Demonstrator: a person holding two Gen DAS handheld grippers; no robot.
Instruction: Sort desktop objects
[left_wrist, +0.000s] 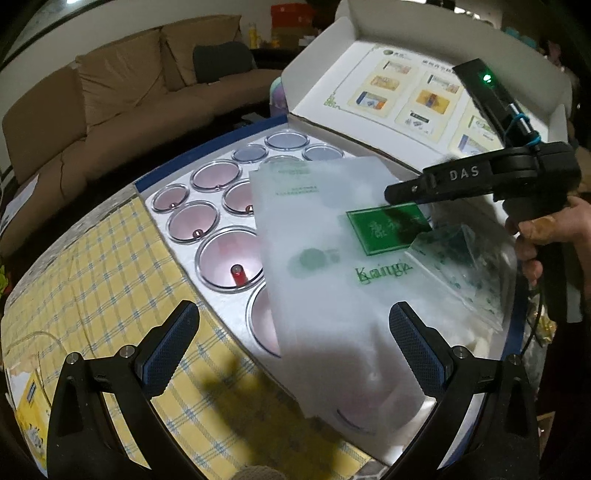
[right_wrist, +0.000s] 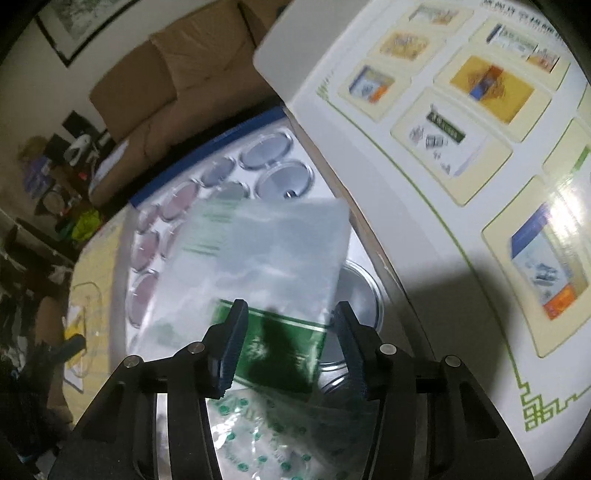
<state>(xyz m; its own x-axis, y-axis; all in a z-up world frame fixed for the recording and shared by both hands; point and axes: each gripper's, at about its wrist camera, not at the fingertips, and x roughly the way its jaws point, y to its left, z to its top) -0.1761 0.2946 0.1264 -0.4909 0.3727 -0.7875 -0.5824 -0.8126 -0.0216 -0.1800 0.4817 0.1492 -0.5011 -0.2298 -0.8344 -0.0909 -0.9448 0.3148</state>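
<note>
A white foam sheet (left_wrist: 332, 295) with green print lies tilted over an open box (left_wrist: 177, 181) of clear cupping jars (left_wrist: 229, 258). A green card (left_wrist: 391, 229) and a clear printed plastic bag (left_wrist: 461, 266) lie on the sheet. My left gripper (left_wrist: 295, 339) is open, its fingers on either side of the sheet's near part. My right gripper (right_wrist: 291, 343) is open just above the green card (right_wrist: 280, 350) and sheet (right_wrist: 258, 251); it also shows in the left wrist view (left_wrist: 406, 195).
The box lid (left_wrist: 406, 85) stands open behind, with printed product pictures inside. The box sits on a yellow checked tablecloth (left_wrist: 92, 280). A brown sofa (left_wrist: 110, 96) is beyond the table. Clutter lies at the left in the right wrist view.
</note>
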